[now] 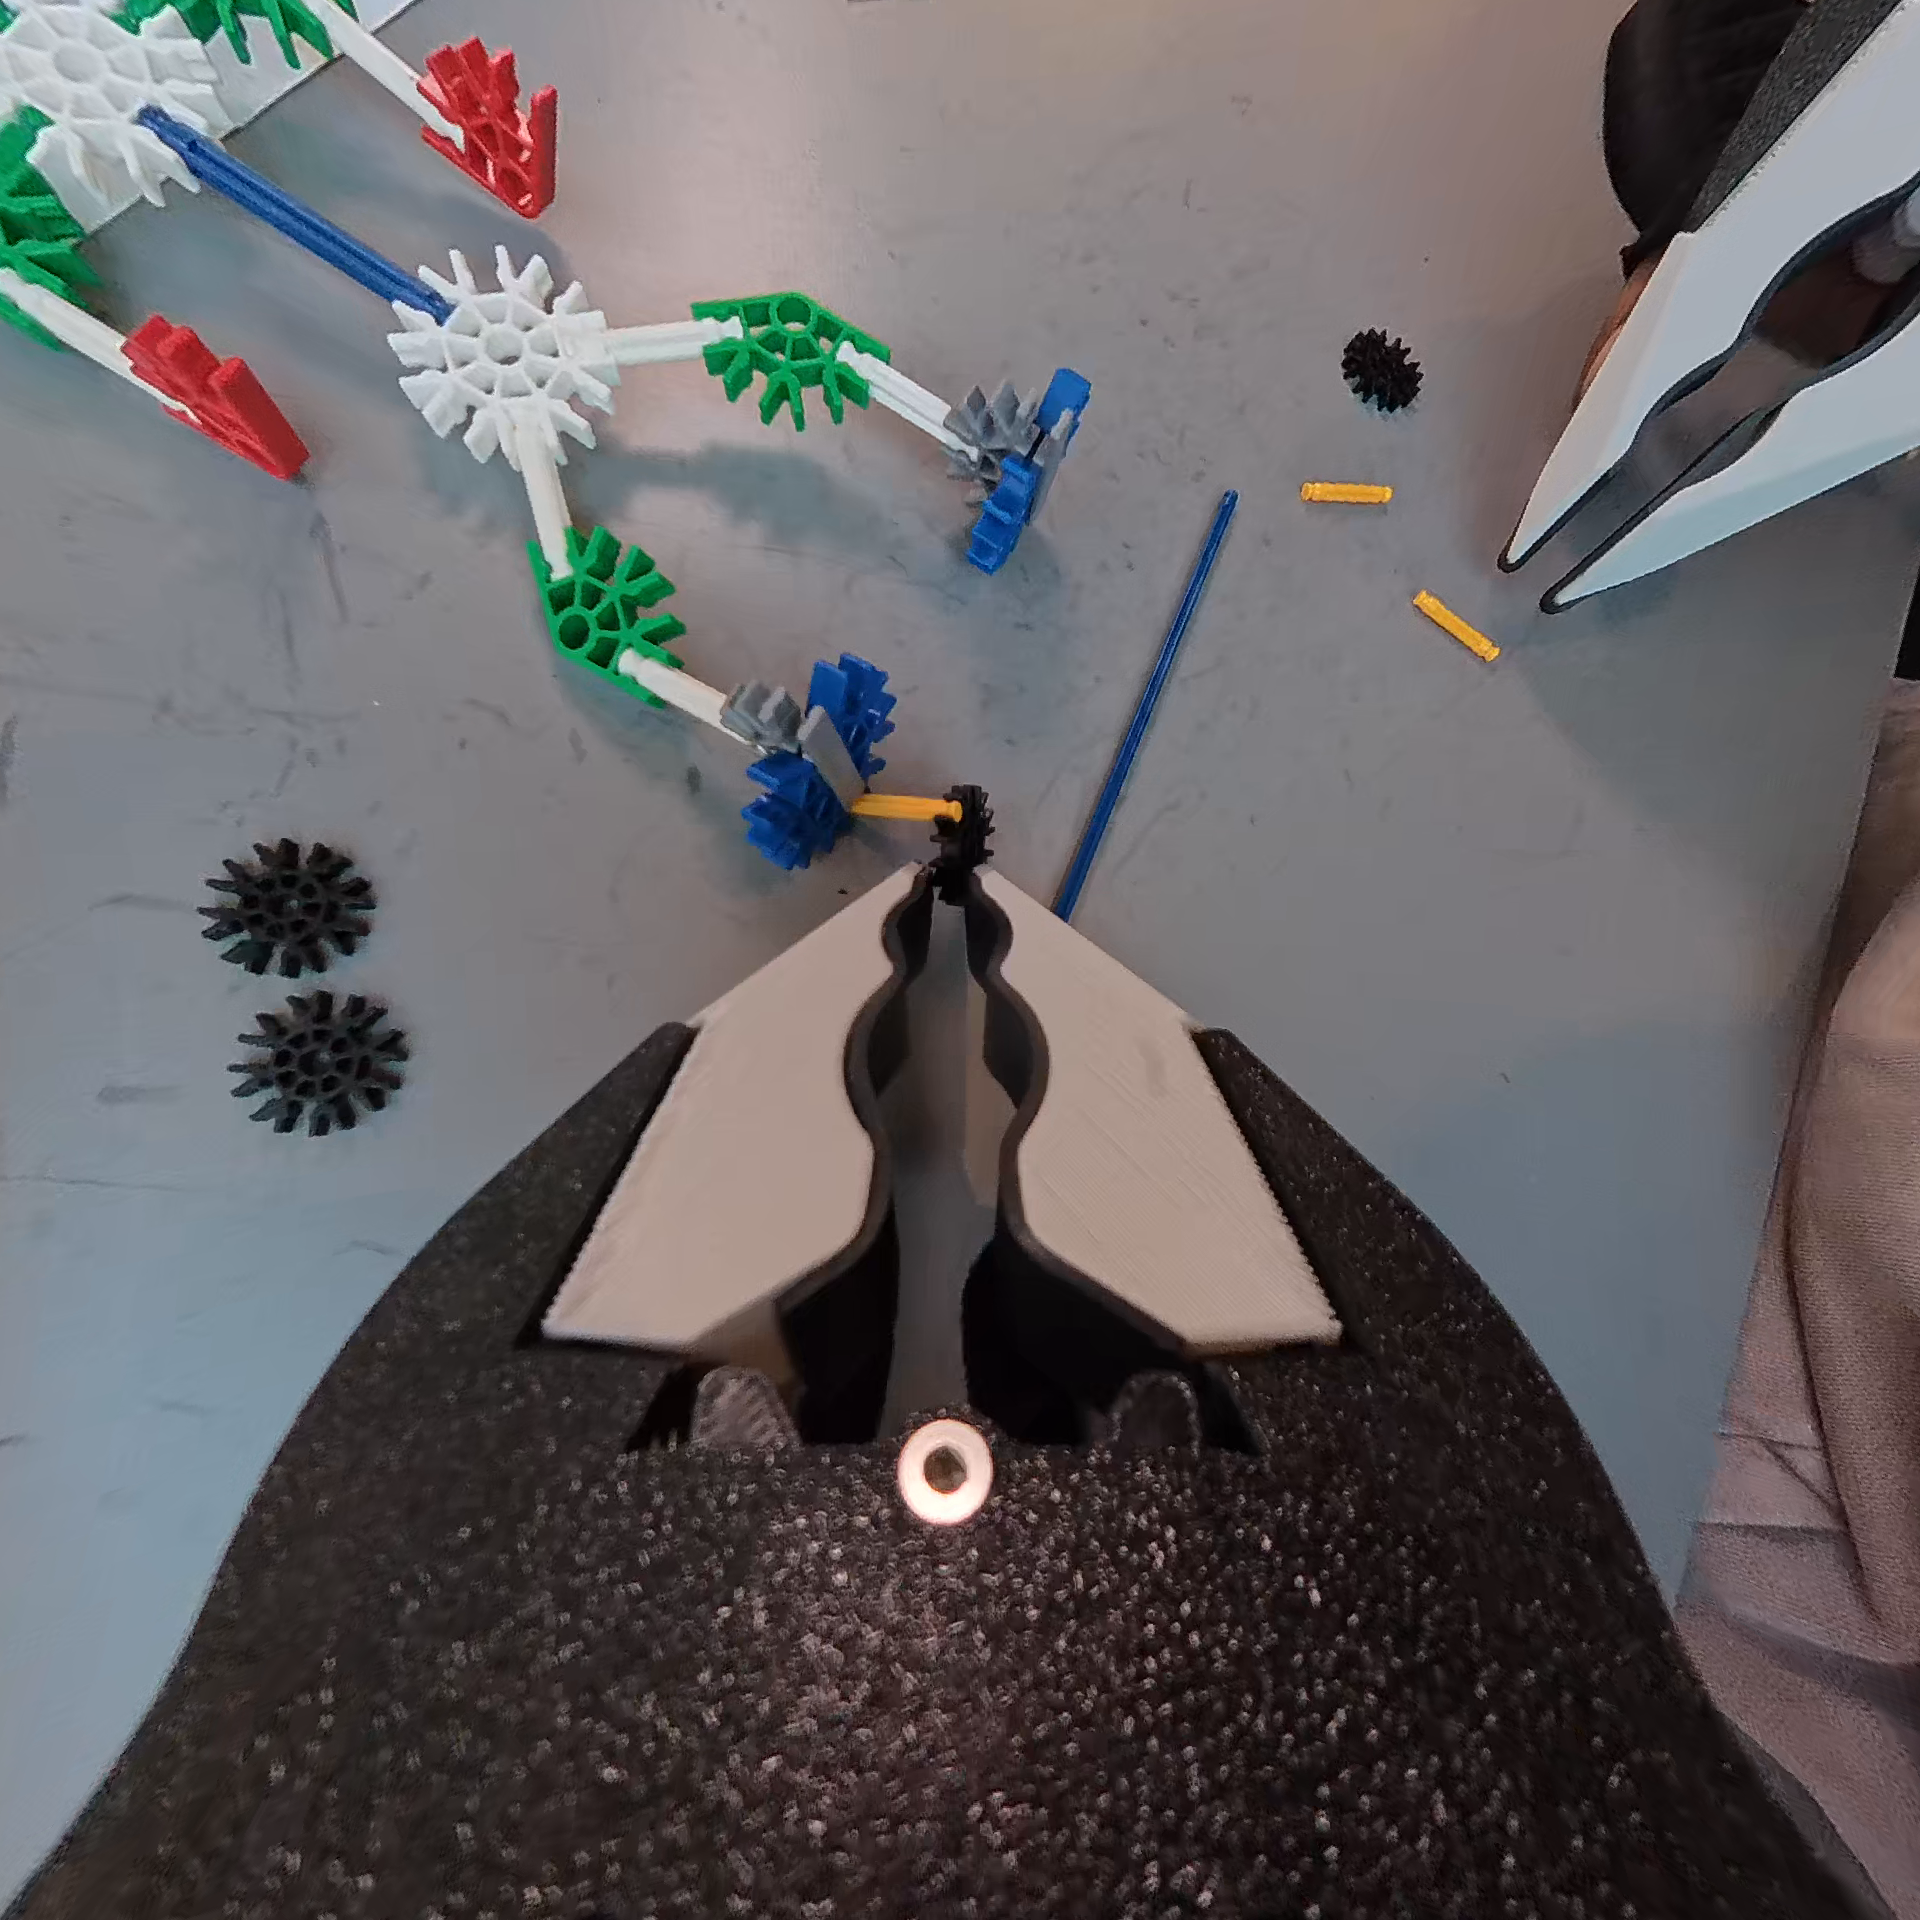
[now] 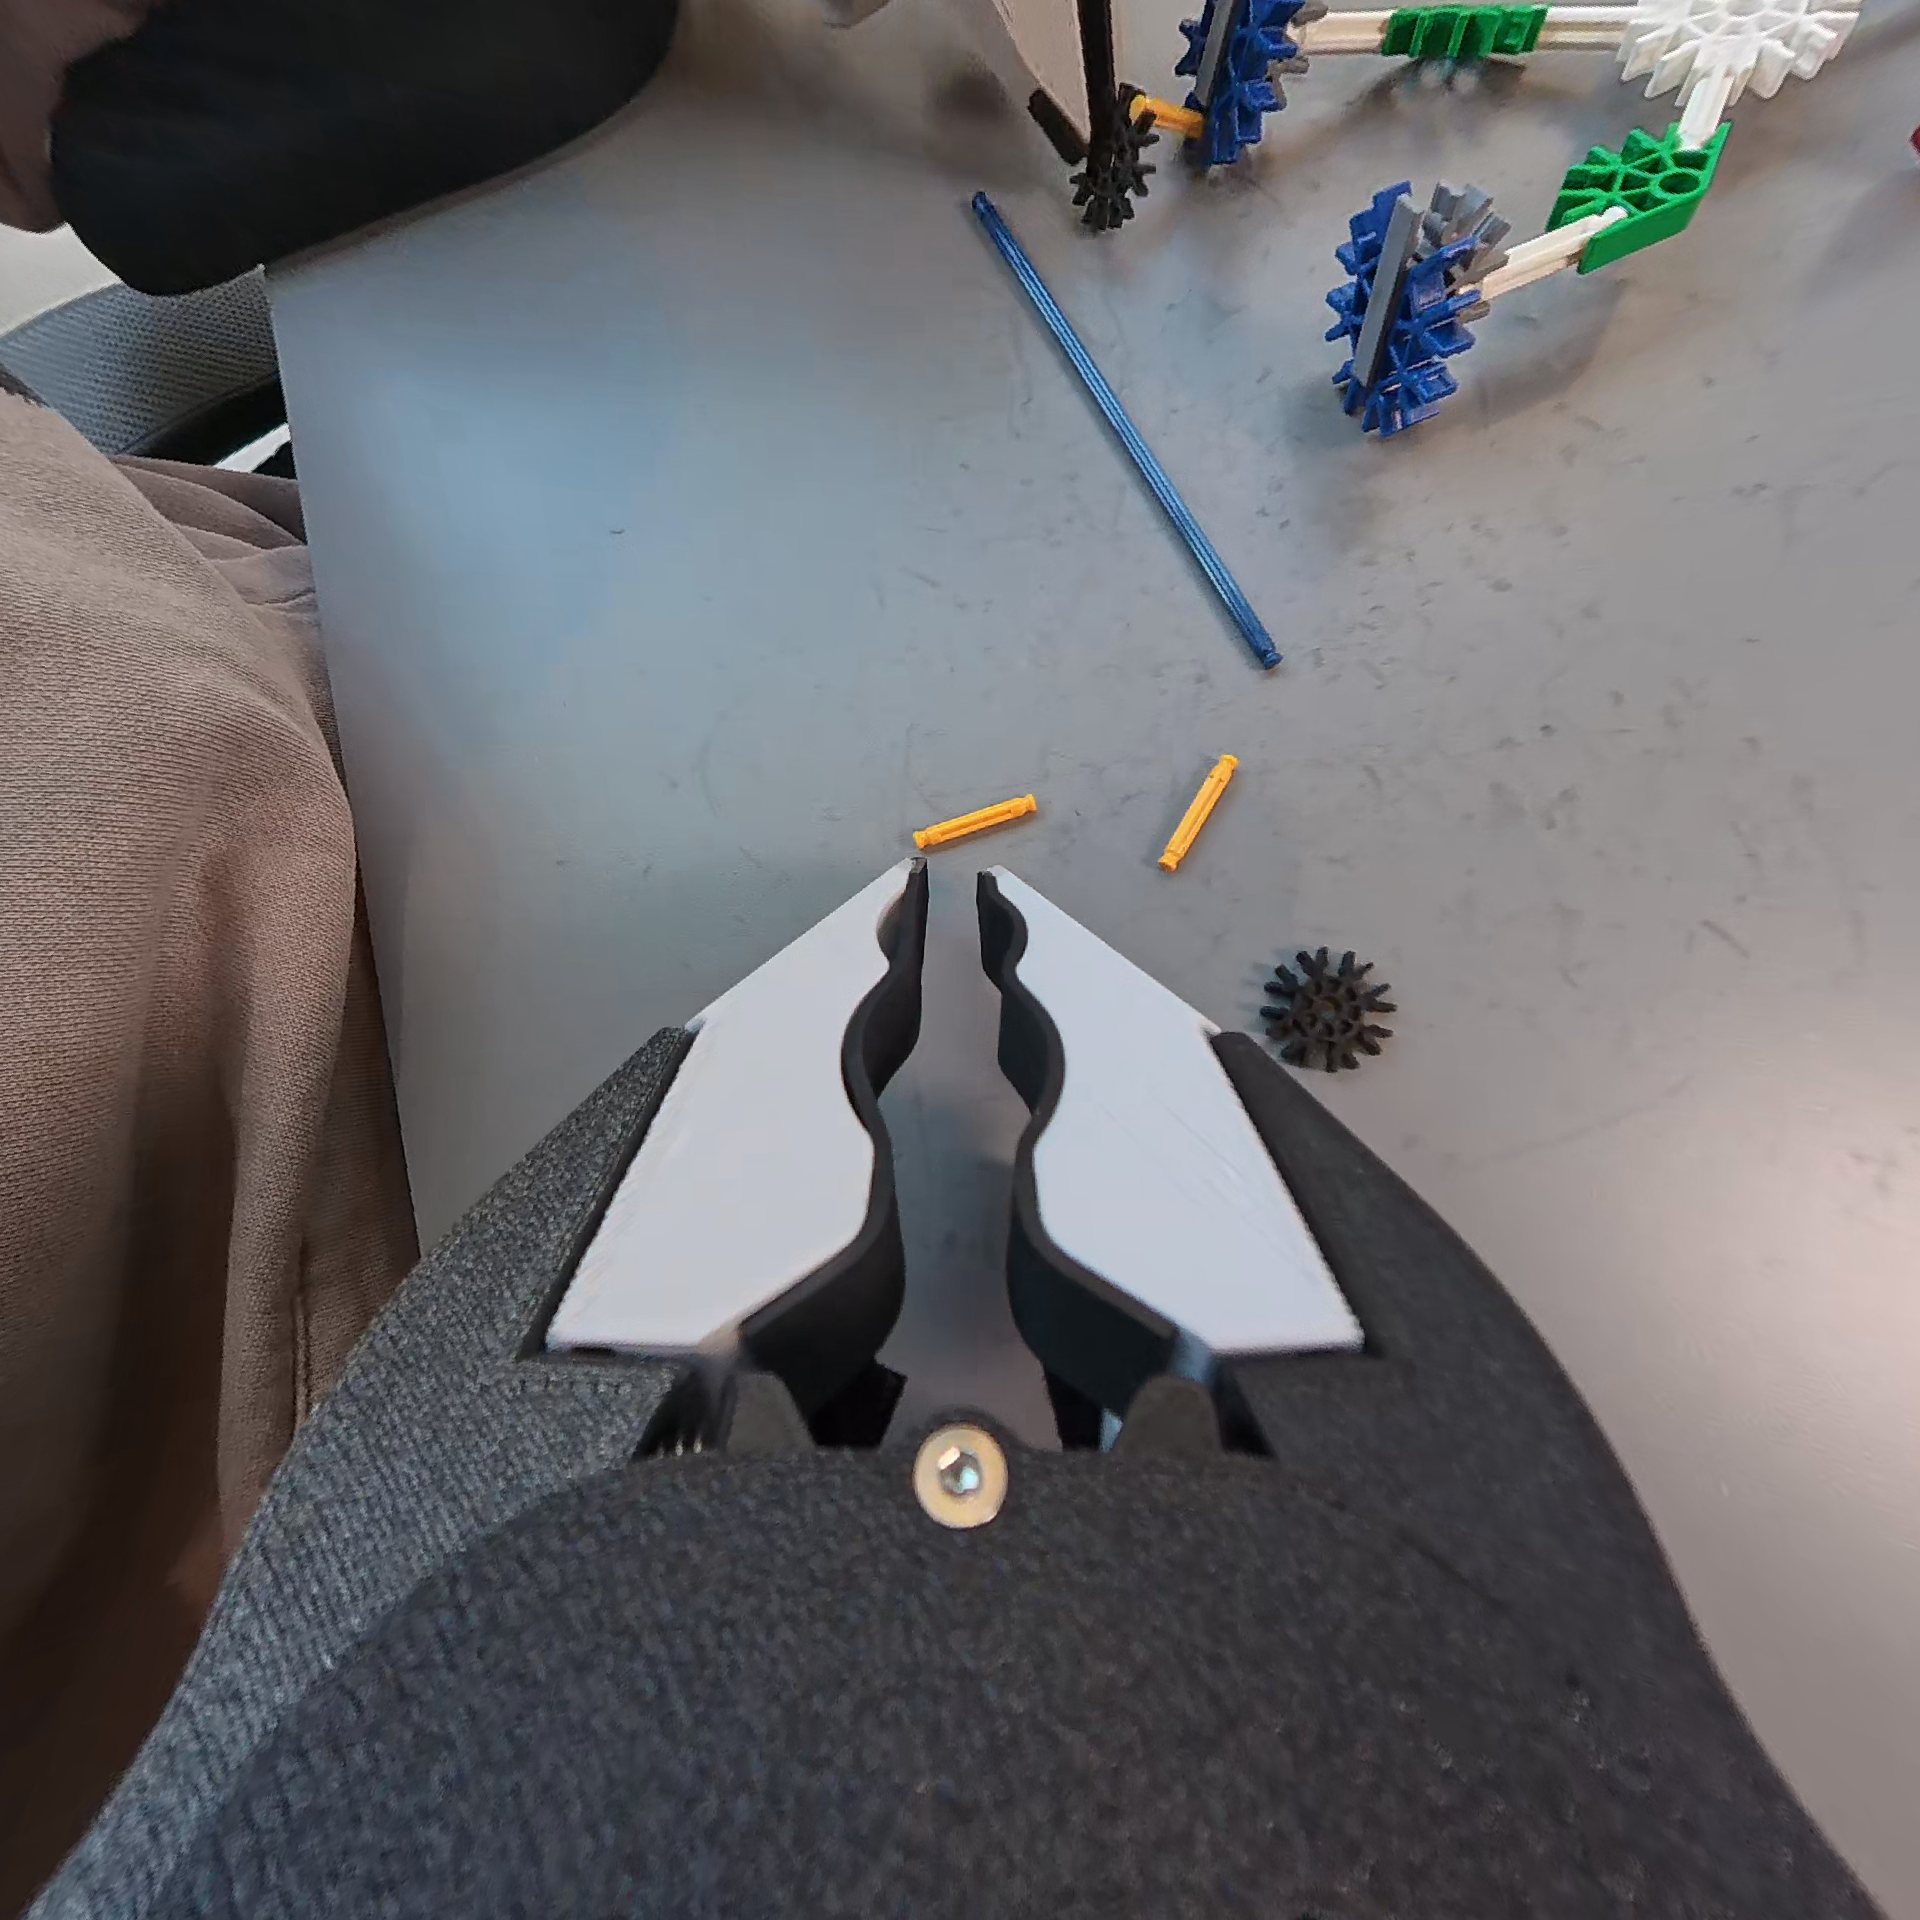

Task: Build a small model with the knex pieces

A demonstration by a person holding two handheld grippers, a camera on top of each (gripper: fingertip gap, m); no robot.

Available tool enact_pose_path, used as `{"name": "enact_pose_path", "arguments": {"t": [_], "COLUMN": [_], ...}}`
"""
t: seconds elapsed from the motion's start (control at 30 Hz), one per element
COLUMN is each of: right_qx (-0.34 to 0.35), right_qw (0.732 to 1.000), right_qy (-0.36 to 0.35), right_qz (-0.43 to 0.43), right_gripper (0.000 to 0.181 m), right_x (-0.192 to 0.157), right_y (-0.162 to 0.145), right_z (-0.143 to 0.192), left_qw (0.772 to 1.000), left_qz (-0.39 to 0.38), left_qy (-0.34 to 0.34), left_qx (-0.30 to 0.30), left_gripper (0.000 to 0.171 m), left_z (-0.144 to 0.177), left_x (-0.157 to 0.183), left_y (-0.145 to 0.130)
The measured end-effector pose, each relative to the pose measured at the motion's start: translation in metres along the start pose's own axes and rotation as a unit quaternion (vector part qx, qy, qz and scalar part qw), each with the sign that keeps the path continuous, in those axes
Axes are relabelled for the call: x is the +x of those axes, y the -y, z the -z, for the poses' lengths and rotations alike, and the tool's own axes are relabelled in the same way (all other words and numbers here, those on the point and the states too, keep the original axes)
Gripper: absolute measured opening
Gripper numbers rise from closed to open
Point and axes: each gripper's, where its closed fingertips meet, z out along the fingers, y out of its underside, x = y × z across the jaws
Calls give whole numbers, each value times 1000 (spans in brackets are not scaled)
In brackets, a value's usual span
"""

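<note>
Small black gear sits clamped at the tips of the left tongs, pressed onto a yellow peg that sticks out of a blue connector on the toy frame. Right tongs hover slightly apart, holding nothing, just short of one of two loose yellow pegs. Nearby on the grey table lie one blue rod and one loose small gear; two larger black gears rest left. No writing is visible.

- Left gripper is boxed in: the toy build's blue connector sits at 10 o'clock, a loose blue rod at 1.
- Right gripper: yellow pins at 12 and 1, black gear at 3, open table toward 11.
</note>
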Motion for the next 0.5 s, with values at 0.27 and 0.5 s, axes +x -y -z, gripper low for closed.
{"name": "enact_pose_path", "arguments": {"t": [0.27, 0.5], "right_qx": [38, 76], "right_qw": [999, 991], "right_qy": [6, -2], "right_qz": [32, 108], "right_gripper": [9, 10], "right_x": [-1, 6], "right_y": [14, 44], "right_z": [7, 15], "left_qw": [1000, 995], "left_qz": [-14, -42], "left_qy": [-3, -45], "left_qx": [19, 73], "left_gripper": [2, 2], "left_z": [8, 19], "left_x": [15, 48], "left_y": [2, 28]}}
